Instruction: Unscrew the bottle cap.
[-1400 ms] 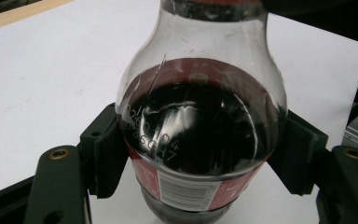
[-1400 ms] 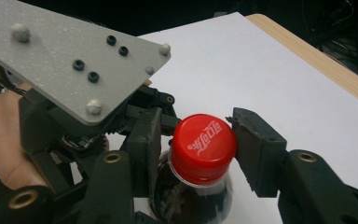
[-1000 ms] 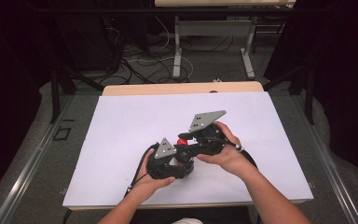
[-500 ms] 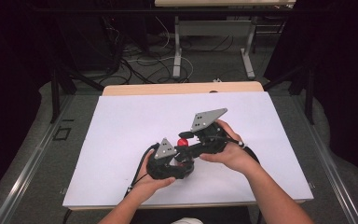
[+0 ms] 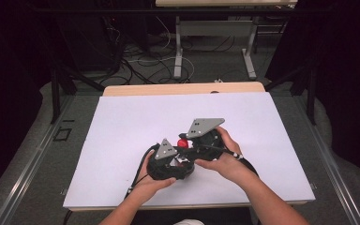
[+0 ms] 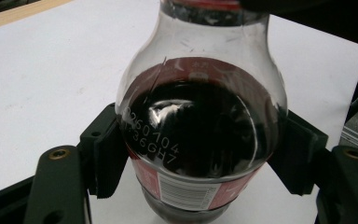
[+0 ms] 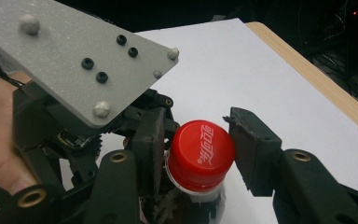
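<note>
Cola bottle point(image 6: 200, 126) upright, cap point(image 7: 200, 154) up; left tongs point(image 6: 200, 154) clamp body, right tongs point(image 7: 198, 149) clamp cap.

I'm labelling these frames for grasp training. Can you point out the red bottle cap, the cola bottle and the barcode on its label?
red bottle cap point(image 7: 200, 154), right gripper view, on its printed top.
cola bottle point(image 6: 200, 121), left gripper view, on its dark rounded shoulder.
barcode point(image 6: 179, 192), left gripper view, on the white patch of the label.
</note>
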`<state>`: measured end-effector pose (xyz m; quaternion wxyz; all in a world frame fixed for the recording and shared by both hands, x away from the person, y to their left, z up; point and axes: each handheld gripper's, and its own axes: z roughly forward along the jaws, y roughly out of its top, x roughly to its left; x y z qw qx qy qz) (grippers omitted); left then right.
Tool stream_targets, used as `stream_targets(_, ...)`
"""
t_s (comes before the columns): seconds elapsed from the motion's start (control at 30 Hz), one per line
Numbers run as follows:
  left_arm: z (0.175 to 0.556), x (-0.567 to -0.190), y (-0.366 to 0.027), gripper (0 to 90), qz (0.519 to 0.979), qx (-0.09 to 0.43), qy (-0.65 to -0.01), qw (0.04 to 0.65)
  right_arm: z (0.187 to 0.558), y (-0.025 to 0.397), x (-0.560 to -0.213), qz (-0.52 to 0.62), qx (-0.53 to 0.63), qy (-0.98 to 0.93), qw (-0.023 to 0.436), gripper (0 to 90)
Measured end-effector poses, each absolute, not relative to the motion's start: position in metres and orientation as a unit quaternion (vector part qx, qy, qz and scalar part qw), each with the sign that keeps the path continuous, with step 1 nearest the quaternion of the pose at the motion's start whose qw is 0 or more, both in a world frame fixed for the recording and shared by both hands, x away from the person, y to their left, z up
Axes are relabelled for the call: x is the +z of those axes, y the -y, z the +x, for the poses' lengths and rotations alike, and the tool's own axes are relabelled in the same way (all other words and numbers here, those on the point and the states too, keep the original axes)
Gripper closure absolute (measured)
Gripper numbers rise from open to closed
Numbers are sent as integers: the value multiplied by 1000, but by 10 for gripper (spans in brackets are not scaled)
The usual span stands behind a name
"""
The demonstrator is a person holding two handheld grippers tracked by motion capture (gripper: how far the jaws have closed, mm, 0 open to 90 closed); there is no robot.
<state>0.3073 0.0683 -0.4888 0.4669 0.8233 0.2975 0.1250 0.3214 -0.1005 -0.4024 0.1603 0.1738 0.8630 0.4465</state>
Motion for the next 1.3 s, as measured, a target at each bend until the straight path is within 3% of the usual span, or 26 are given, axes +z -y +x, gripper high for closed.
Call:
stream_targets(0.2,307,-489,-68,302,830,122,-289,461,327,99,-404,164,445,-867,155,598)
stream_targets(0.37,307,-489,-68,303,828,124,-293,462,343,108,-403,126,459,-873,107,607)
stream_targets(0.53,306,-489,-68,303,827,121,-294,464,346,110,-403,121,464,-873,90,606)
stream_targets(0.7,307,-489,-69,303,828,125,-294,461,335,110,-401,160,468,-862,108,498)
stream_targets(0.97,307,-488,-69,303,825,128,-296,463,320,102,-401,178,452,-861,152,509)
stream_targets(1.2,308,-488,-70,303,834,128,-284,456,322,98,-402,177,442,-864,166,589)
stream_targets(1.3,307,-489,-70,303,827,126,-294,462,330,99,-401,164,445,-868,146,605)
